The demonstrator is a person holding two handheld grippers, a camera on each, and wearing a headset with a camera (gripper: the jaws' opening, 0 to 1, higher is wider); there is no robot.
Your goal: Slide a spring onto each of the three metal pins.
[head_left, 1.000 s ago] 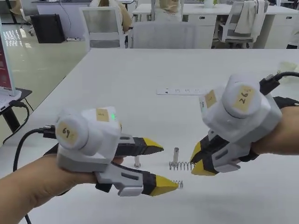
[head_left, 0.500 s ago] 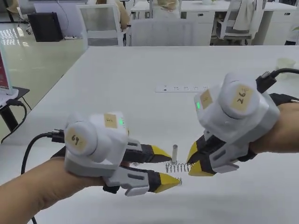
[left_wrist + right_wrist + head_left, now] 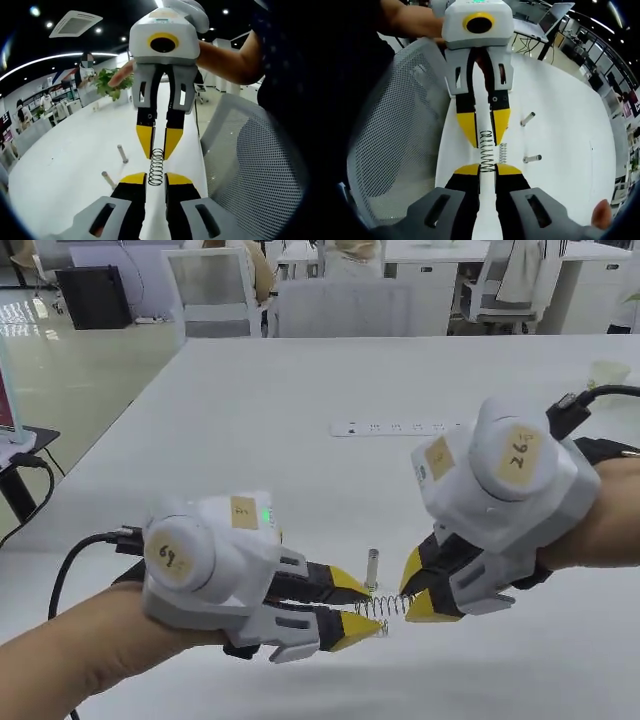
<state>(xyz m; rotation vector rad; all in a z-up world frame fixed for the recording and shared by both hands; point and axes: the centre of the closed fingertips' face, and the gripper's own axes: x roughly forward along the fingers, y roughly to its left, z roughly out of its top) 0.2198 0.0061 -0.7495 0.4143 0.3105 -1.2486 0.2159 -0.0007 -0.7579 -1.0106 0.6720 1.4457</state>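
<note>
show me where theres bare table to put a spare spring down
The table is bare across the wide stretch between the grippers and the power strip, and again beyond the strip to the far edge. It is crowded in the near middle, where the left gripper and right gripper hold a spring beside an upright pin.

A: What's the pose?
B: The left claw (image 3: 362,606) and right claw (image 3: 411,590) face each other tip to tip, nearly touching, each with its jaws pinched on one end of a spring (image 3: 385,604).
A: And the arms?
B: The left forearm (image 3: 70,650) enters from the lower left, the right forearm (image 3: 605,530) from the right.
</note>
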